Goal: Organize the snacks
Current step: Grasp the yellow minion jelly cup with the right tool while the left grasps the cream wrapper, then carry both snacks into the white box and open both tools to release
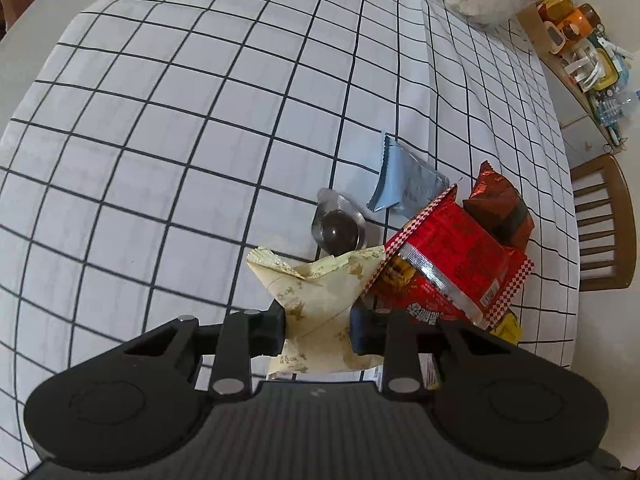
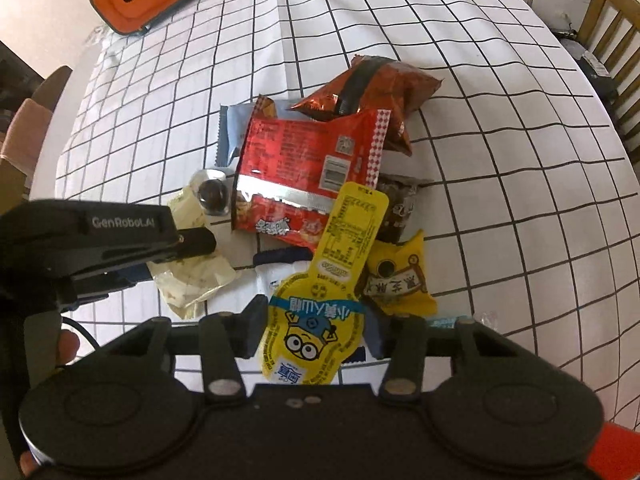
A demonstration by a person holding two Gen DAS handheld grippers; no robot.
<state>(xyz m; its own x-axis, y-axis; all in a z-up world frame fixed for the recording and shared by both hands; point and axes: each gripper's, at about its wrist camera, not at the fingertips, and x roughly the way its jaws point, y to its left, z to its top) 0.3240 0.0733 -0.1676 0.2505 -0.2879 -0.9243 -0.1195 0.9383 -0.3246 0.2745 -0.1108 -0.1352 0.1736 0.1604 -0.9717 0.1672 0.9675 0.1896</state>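
My left gripper pinches the cream snack packet at the lower middle of its view, pads pressed into the crumpled wrapper. My right gripper clamps the yellow cartoon pouch at lower centre. The rest of the snack pile lies on the checked tablecloth: a red packet at centre, a brown bag above it.
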